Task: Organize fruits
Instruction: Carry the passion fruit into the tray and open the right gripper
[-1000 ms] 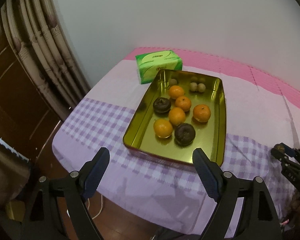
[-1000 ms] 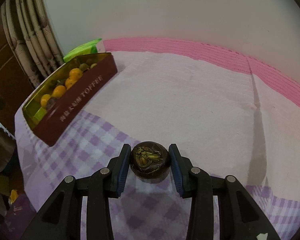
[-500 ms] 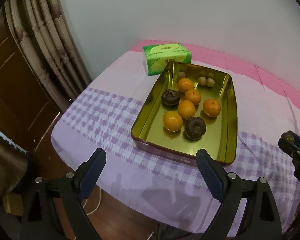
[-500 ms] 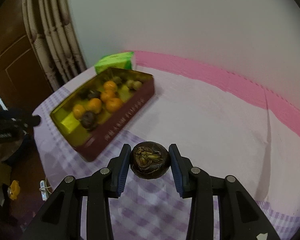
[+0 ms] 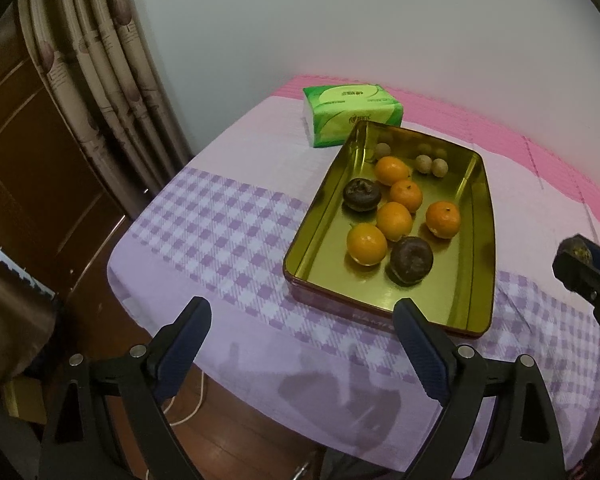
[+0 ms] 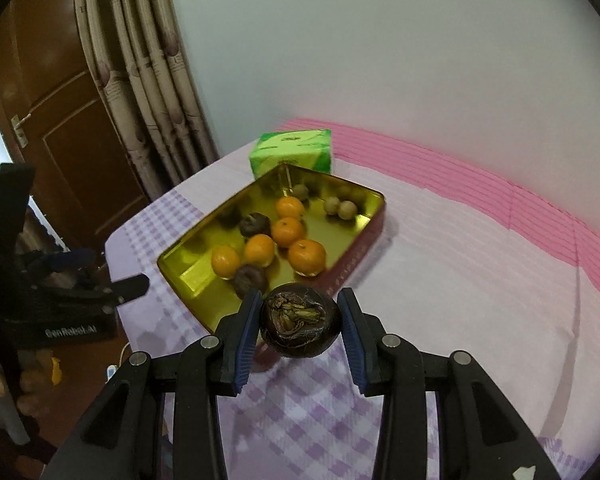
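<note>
Right wrist view: right gripper (image 6: 299,322) raised above the table's (image 6: 460,264) checked near edge, level and aimed at the wall, blue fingers (image 6: 247,334) clamped on a dark mangosteen (image 6: 299,322) just short of the gold tin's (image 6: 370,204) near right corner. Inside the tin: five oranges (image 6: 307,256) clustered mid-tray, two more dark mangosteens (image 6: 255,224) beside them, three small tan longans (image 6: 337,207) toward the far end. Green tissue pack (image 6: 292,154) touching or just behind the tin's far edge, near the pink strip along the wall. At far left, partly seen beyond the table's left edge, left gripper (image 6: 112,290) gripped in a hand (image 6: 4,384).

Left wrist view: left gripper (image 5: 302,346) poised off the table's (image 5: 220,216) near edge, tilted down toward the tin (image 5: 322,224), fingers (image 5: 182,346) spread wide with nothing between them. Oranges (image 5: 394,220) and mangosteens (image 5: 362,194) in the tin's middle, longans (image 5: 430,165) toward its far end, tissue pack (image 5: 350,114) at its far left corner. Right gripper (image 5: 580,258) entering at the right edge of the table, a dark fruit showing at its tip.
</note>
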Available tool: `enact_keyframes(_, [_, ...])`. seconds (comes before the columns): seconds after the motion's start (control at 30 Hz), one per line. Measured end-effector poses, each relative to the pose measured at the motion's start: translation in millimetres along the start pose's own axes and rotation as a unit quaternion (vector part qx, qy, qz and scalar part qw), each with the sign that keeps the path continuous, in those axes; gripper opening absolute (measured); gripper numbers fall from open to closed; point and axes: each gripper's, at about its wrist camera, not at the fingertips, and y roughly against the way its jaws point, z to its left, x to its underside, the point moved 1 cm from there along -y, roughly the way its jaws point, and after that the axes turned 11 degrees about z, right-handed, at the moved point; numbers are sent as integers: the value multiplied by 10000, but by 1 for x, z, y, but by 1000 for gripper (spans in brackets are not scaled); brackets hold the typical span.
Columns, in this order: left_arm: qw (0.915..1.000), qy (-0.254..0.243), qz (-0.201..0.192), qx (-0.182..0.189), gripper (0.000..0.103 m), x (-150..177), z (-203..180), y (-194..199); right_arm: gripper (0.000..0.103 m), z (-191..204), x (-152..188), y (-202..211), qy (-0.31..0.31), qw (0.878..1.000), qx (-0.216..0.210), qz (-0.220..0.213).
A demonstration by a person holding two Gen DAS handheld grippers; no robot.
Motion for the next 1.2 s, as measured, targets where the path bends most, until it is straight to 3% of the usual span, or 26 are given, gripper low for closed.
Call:
enact_keyframes(0.47, [9997,209,124,-39,92,-4,14,-11,37,33,-35,-44,416,9987,-187,229])
enact_keyframes(0.97, [9996,190,155,-146,93,-5,15,-16,37,15,-41,-92,194,9978,-69,626])
enact_keyframes(1.2, [9996,75,131,-223,93,-5,10,-17,37,0,-65,-103,119,9982,37,584])
